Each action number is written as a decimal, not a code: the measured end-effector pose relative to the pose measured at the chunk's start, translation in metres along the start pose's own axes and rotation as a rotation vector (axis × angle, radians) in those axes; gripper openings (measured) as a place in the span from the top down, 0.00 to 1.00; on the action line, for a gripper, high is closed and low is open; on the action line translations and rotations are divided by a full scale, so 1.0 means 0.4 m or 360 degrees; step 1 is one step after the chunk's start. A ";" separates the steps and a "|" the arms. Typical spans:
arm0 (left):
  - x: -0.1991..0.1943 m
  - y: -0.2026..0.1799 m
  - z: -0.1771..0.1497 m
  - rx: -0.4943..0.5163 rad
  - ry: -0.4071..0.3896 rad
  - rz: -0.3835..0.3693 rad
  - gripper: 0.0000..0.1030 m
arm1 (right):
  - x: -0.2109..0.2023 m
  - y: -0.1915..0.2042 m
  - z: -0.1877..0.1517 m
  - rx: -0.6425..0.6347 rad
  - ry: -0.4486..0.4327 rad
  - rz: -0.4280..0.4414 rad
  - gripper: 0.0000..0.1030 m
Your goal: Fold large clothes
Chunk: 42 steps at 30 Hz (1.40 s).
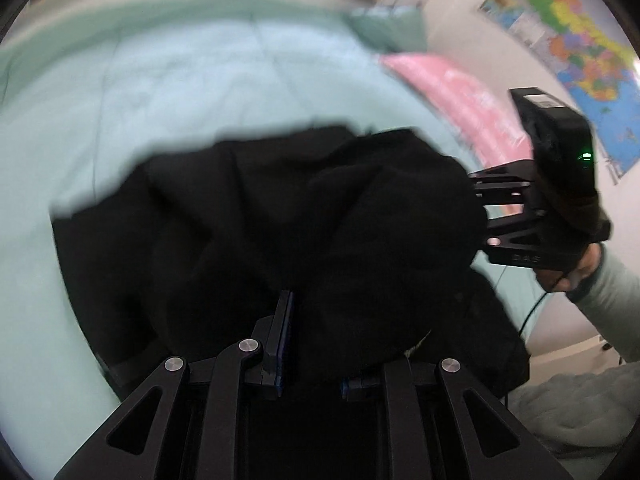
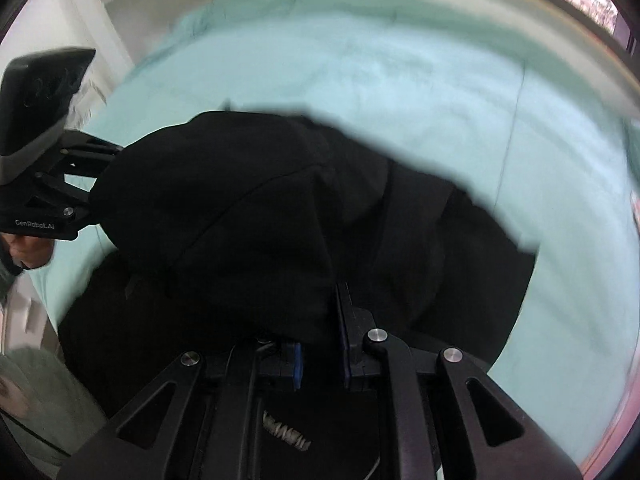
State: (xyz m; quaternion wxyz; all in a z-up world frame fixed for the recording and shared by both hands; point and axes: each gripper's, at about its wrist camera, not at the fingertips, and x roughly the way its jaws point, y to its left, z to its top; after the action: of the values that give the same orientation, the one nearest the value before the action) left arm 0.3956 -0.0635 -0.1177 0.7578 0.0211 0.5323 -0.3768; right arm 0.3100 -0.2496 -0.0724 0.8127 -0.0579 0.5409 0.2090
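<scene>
Left gripper (image 1: pixel 312 344): nearest the lens in the left wrist view, its jaws were drawn close together and pinched a bunched fold of the black garment (image 1: pixel 280 232); one blue-edged pad (image 1: pixel 285 332) showed, the other was buried under cloth.

Right gripper (image 2: pixel 320 320): likewise pressed together on the same garment, cloth draped over its left finger so that only the blue pad tip (image 2: pixel 297 364) peeked out.

Garment's place: it hung between the two grippers in a heavy black heap, its lower part trailing on the mint-green bedsheet (image 1: pixel 140 100), the free edge blurred.

Other hand in view: the right-hand device (image 1: pixel 536 208) showed at the right of the left wrist view, close beside the heap, a pale sleeve (image 1: pixel 616 300) behind it.

Surroundings: a pink pillow (image 1: pixel 452 96) lay near the garment's far side; a wall map (image 1: pixel 576 52) hung beyond.

Risk, slipping: the bite on each side looked bulky and uneven, so thick layers might have worked loose from the pads.

Risk, crooked fold: with the cloth bunched rather than spread, layers might have landed twisted or creased.

Risk, snagging: the trailing part could have dragged the sheet or caught the pillow.

Risk, hidden edges: black on black hid seams, so which corners were held could not be told.
</scene>
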 end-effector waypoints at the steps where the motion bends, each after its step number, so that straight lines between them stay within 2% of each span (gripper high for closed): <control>1: 0.021 0.001 -0.025 -0.0042 0.0056 0.0014 0.81 | 0.022 0.010 -0.028 0.0022 0.0049 0.0017 0.82; 3: 0.025 -0.013 -0.066 -0.0051 0.0083 0.0066 0.81 | 0.050 0.014 -0.087 0.0093 0.0165 0.0082 0.78; 5: 0.002 -0.030 -0.090 -0.0028 0.0081 0.0102 0.81 | 0.046 0.012 -0.126 0.0132 0.0223 0.0101 0.76; 8: -0.046 -0.036 -0.106 -0.0018 0.0079 0.0090 0.80 | 0.001 0.012 -0.180 0.0178 0.0233 0.0088 0.72; 10: -0.094 -0.041 -0.117 -0.0014 0.0068 0.0038 0.80 | -0.043 0.000 -0.194 0.0220 0.0201 0.0091 0.70; 12: -0.142 -0.050 -0.131 -0.0018 0.0025 -0.0031 0.80 | -0.086 -0.014 -0.178 0.0275 0.0134 0.0121 0.70; 15: -0.200 -0.063 -0.126 -0.0052 -0.0072 -0.0060 0.80 | -0.152 -0.005 -0.098 0.0329 -0.0004 0.0196 0.69; 17: -0.219 -0.068 -0.112 -0.0103 -0.0153 -0.0101 0.80 | -0.176 -0.014 -0.053 0.0362 -0.0081 0.0244 0.64; 19: -0.214 -0.062 -0.093 -0.0188 -0.0194 -0.0151 0.80 | -0.174 0.009 0.009 0.0411 -0.0145 0.0249 0.50; 20: -0.204 -0.058 -0.086 -0.0224 -0.0200 -0.0168 0.80 | -0.170 0.014 0.031 0.0428 -0.0170 0.0254 0.49; 22: -0.176 -0.060 -0.079 -0.0283 -0.0195 -0.0146 0.80 | -0.131 0.026 0.069 0.0473 -0.0183 0.0251 0.49; 24: -0.146 -0.059 -0.075 -0.0337 -0.0159 -0.0118 0.80 | -0.037 0.053 0.095 0.0502 -0.0090 0.0214 0.49; 26: -0.104 -0.054 -0.076 -0.0406 -0.0106 -0.0071 0.80 | 0.051 0.075 0.069 0.0456 -0.0002 0.0152 0.49; 28: -0.059 -0.043 -0.073 -0.0463 -0.0062 -0.0030 0.80 | 0.169 0.075 0.024 0.0450 0.0148 0.0127 0.49; 29: -0.031 -0.036 -0.074 -0.0496 -0.0047 -0.0003 0.80 | 0.215 0.067 -0.002 0.0511 0.0185 0.0180 0.49; 31: 0.005 -0.020 -0.079 -0.0565 -0.0034 -0.0004 0.80 | 0.260 0.038 -0.040 0.0655 0.0156 0.0272 0.50; 35: 0.016 -0.010 -0.092 -0.0687 -0.0057 -0.0077 0.80 | 0.208 0.014 -0.054 0.0778 0.0088 0.0331 0.50; 38: -0.021 -0.077 -0.085 -0.0514 -0.0140 -0.0008 0.80 | 0.110 0.016 -0.069 0.0768 0.0000 0.0401 0.48; 40: -0.043 -0.107 -0.085 -0.0449 -0.0184 0.0009 0.80 | 0.046 0.027 -0.075 0.0710 -0.0080 0.0351 0.48; 42: -0.048 -0.102 -0.091 -0.0492 -0.0218 0.0009 0.76 | 0.016 0.043 -0.070 0.0636 -0.0122 0.0253 0.48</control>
State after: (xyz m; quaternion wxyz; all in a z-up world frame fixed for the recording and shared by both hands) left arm 0.3396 -0.0665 -0.1027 0.7876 -0.1201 0.5309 -0.2888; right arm 0.2812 -0.2412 -0.0872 0.8089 0.1552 0.5430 0.1632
